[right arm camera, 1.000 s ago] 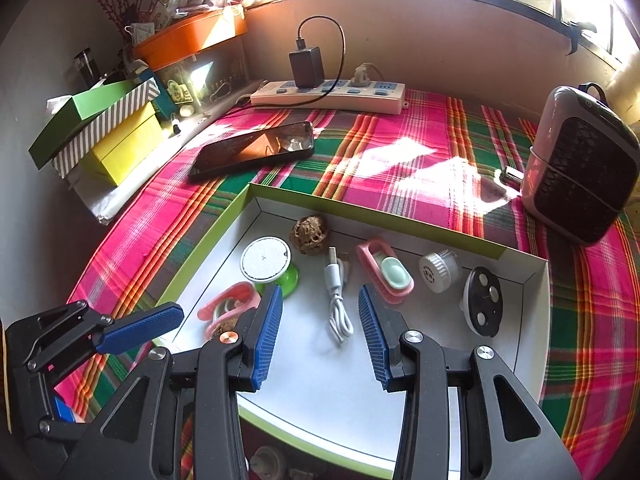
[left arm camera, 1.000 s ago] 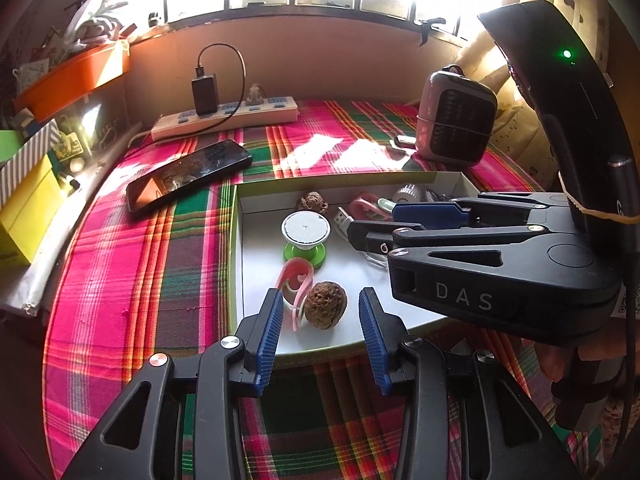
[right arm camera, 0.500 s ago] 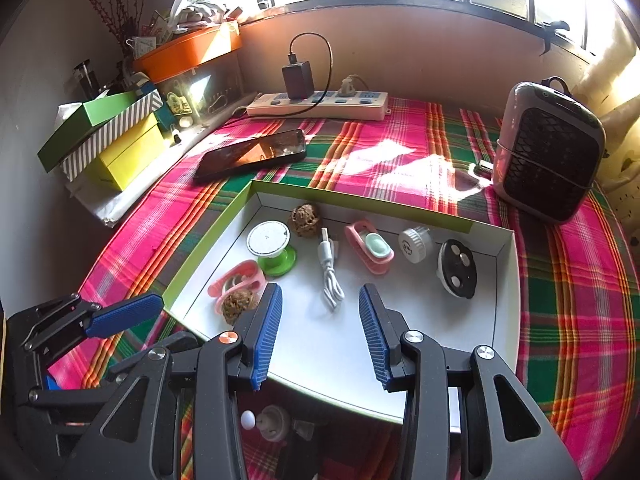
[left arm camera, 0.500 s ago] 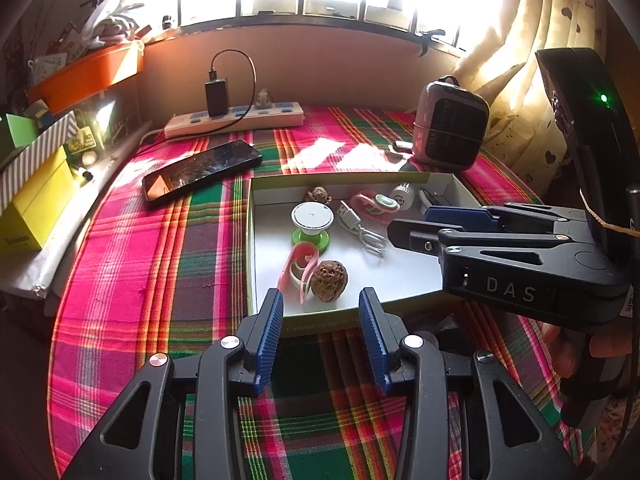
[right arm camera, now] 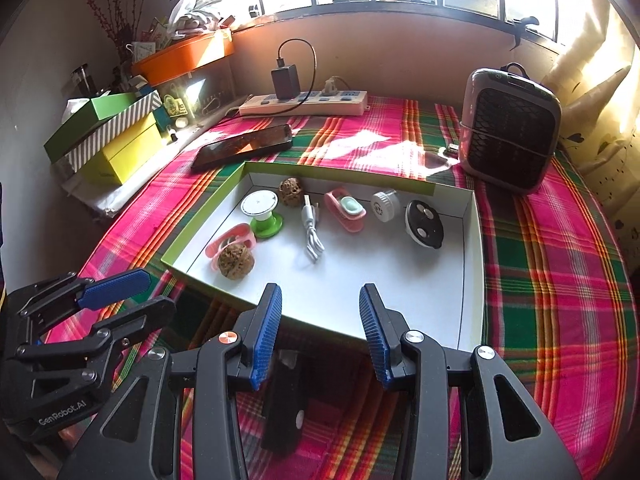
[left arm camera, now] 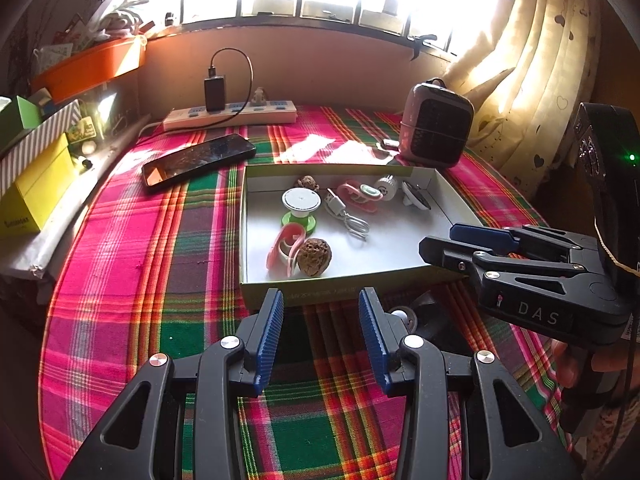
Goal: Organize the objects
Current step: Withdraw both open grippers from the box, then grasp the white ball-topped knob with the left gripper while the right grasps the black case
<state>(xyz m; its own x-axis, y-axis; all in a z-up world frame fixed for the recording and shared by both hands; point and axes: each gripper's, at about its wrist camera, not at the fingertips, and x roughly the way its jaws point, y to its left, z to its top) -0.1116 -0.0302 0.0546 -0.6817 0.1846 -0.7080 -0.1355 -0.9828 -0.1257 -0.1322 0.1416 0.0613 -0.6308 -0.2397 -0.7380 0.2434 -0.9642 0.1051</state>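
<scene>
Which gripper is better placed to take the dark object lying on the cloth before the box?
Probably the right gripper: the dark object lies just below its open, empty jaws; it sits off to the side of the left gripper.

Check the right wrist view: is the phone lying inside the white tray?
No, the phone lies on the plaid cloth beyond the tray.

Bare white floor in near half of tray (right arm camera: 472, 276): open passage. Far half crowded: walnut (right arm camera: 236, 261), white cable (right arm camera: 312, 232), black disc (right arm camera: 423, 224). Phone (right arm camera: 244, 146) flanks tray's far left corner, heater (right arm camera: 510, 130) far right.
</scene>
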